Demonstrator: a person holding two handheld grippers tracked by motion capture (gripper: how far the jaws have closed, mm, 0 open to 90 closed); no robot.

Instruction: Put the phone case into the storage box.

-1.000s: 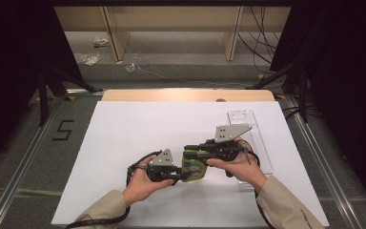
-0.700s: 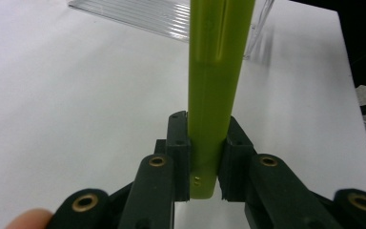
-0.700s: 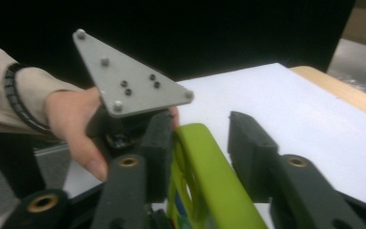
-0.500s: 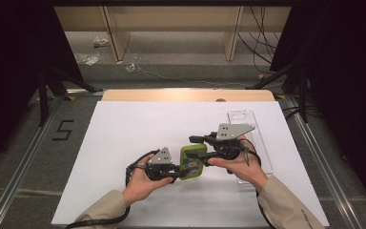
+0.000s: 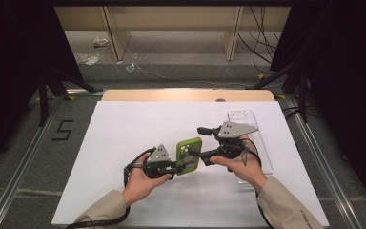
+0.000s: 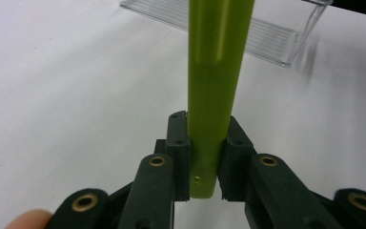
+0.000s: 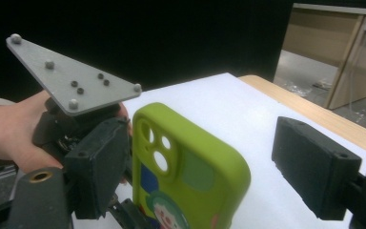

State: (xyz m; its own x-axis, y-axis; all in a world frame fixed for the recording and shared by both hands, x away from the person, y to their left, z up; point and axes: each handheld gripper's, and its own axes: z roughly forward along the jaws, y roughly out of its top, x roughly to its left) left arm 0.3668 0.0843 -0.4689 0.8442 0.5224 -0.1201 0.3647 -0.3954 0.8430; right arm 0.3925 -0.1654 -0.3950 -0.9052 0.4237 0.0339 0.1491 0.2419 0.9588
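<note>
The high view looks forward and down on the whole white table (image 5: 124,143). Both gripper views sit close — sharing the green phone case (image 6: 217,71), seen edge-on from the left and from its back on the right.

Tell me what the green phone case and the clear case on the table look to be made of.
Green phone case: likely soft silicone or rubbery plastic, going by its matte skin, rounded edges and soft highlights, with printed artwork on the back. It stands clamped in the left gripper.
Clear case: apparently hard transparent plastic; the white table shows through it, and its edges catch glossy glints.
</note>
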